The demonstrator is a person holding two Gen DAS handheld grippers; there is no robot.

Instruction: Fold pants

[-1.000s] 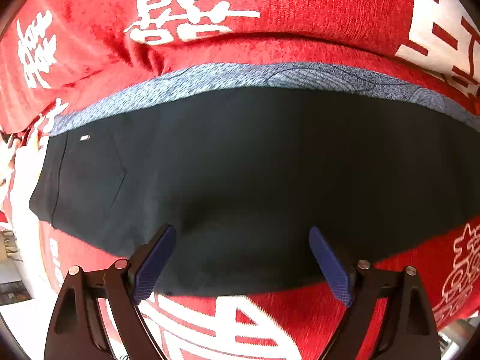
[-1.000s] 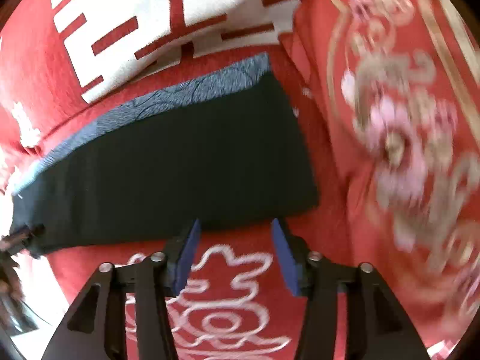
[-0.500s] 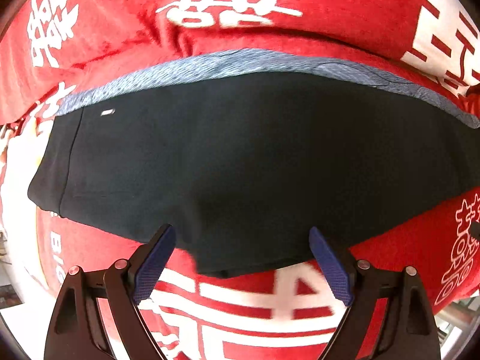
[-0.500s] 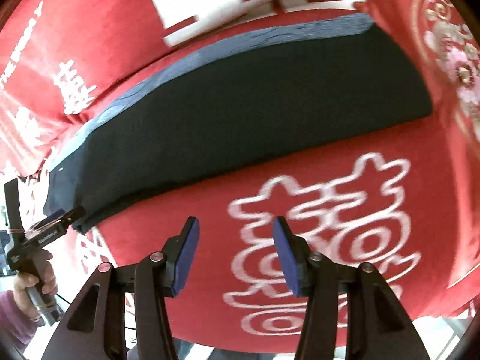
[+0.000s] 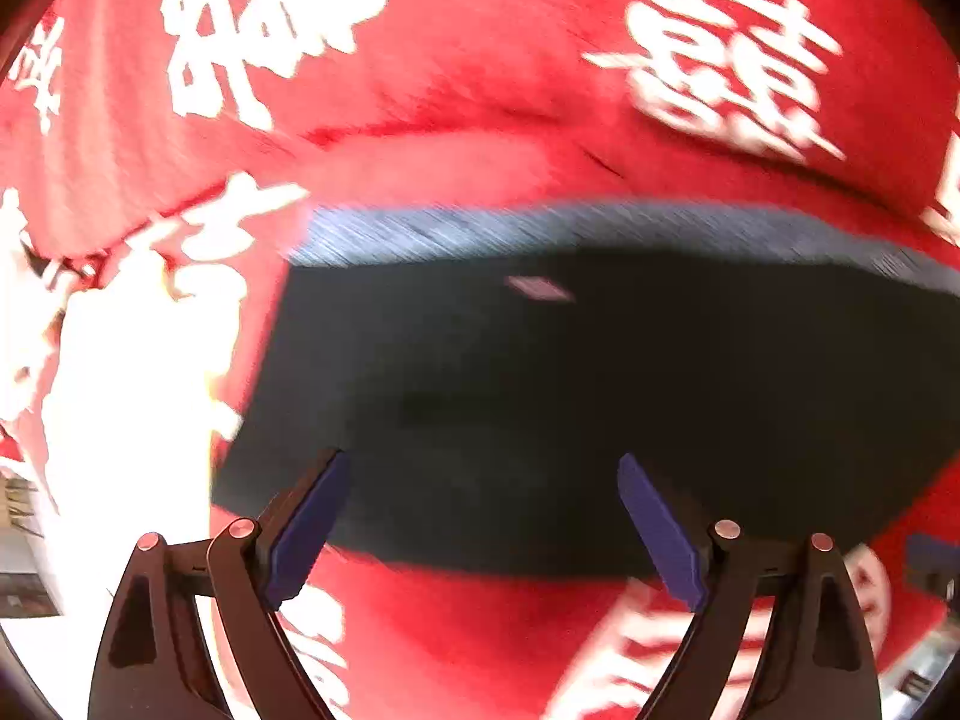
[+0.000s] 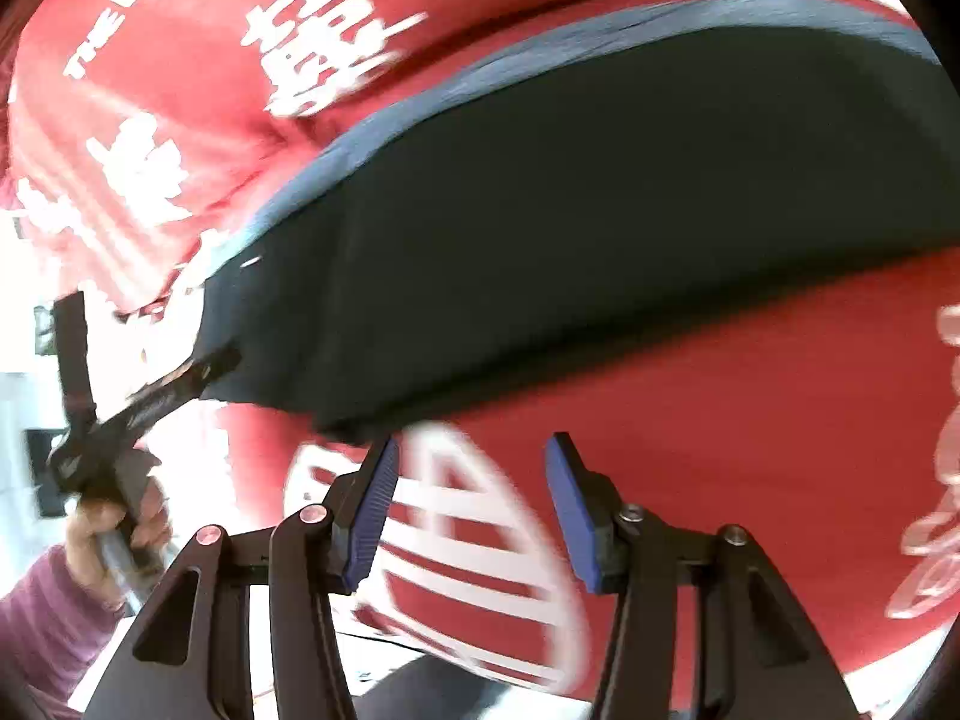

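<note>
Black pants [image 5: 600, 390] lie folded in a long band on a red cloth, with a grey-blue strip [image 5: 540, 228] along the far edge. My left gripper [image 5: 483, 468] hangs wide open over the band's left end, near its front edge, with only flat cloth under the pads. In the right wrist view the pants [image 6: 570, 210] stretch from the upper right to the lower left. My right gripper [image 6: 471, 444] stands about half open over the red cloth just in front of the near edge, with nothing between its fingers. The left gripper [image 6: 150, 339] shows there at the pants' left end.
The red cloth [image 5: 480, 90] bears large white characters and covers the whole surface. A hand in a purple sleeve [image 6: 42, 618] holds the left gripper. Past the cloth's left edge [image 5: 120, 420] it is bright and washed out.
Both grippers have swept left along the pants. The left one went from the middle to the left end. The right one went from the right end to near the left end. Neither opening changed.
</note>
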